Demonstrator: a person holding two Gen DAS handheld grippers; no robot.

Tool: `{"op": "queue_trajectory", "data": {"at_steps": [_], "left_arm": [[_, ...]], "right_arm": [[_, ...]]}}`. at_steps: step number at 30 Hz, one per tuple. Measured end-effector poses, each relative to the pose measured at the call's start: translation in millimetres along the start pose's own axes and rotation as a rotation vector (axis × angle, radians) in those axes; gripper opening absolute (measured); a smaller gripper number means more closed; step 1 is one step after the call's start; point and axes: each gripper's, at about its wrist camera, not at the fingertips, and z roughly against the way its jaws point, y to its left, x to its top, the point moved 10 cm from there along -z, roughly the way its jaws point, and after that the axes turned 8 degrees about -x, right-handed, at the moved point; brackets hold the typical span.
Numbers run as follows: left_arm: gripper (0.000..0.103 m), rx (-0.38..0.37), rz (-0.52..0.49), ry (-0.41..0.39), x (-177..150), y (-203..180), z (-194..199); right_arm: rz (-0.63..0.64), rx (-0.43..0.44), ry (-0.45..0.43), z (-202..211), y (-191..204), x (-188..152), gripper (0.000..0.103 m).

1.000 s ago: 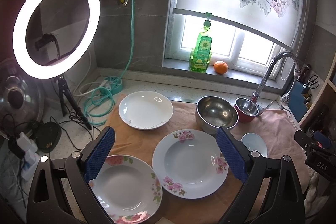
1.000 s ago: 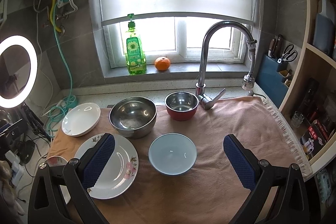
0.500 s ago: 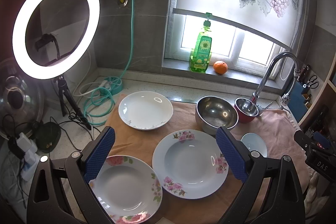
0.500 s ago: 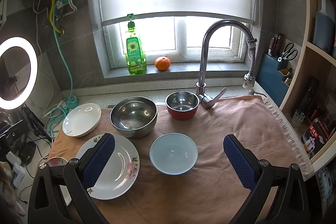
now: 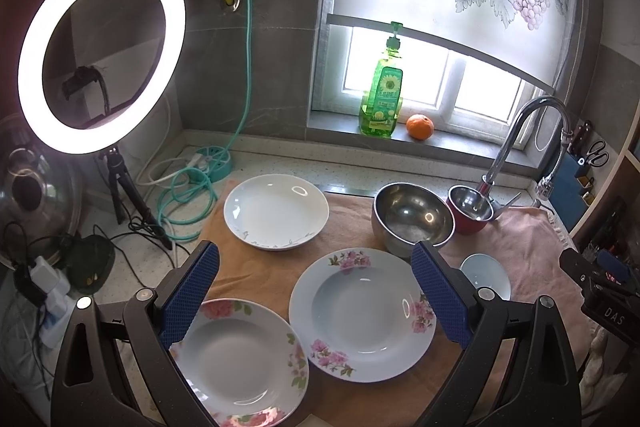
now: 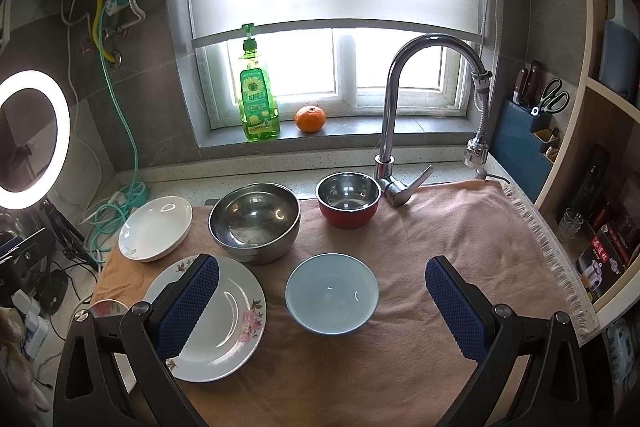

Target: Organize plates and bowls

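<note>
On a tan towel lie a plain white plate at the back left, a large floral plate in the middle, and a second floral plate at the front left. A large steel bowl, a red-sided steel bowl and a small pale blue bowl stand to the right. My left gripper is open above the floral plates. My right gripper is open above the blue bowl. Both are empty.
A chrome tap rises behind the red bowl. A green soap bottle and an orange sit on the sill. A ring light on a tripod, hoses and cables crowd the left counter. A knife block and shelves stand at right.
Both views have shifted only slightly; the right gripper has edged a little left. No dish has moved and both grippers stay open.
</note>
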Motion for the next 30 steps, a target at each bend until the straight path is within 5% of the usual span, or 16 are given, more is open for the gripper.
{"op": "queue_trajectory", "data": {"at_steps": [30], "left_arm": [[0.097,0.0,0.005,0.011,-6,3,-3]], "right_arm": [[0.003,0.03,0.028,-5,6,-12,0.102]]}}
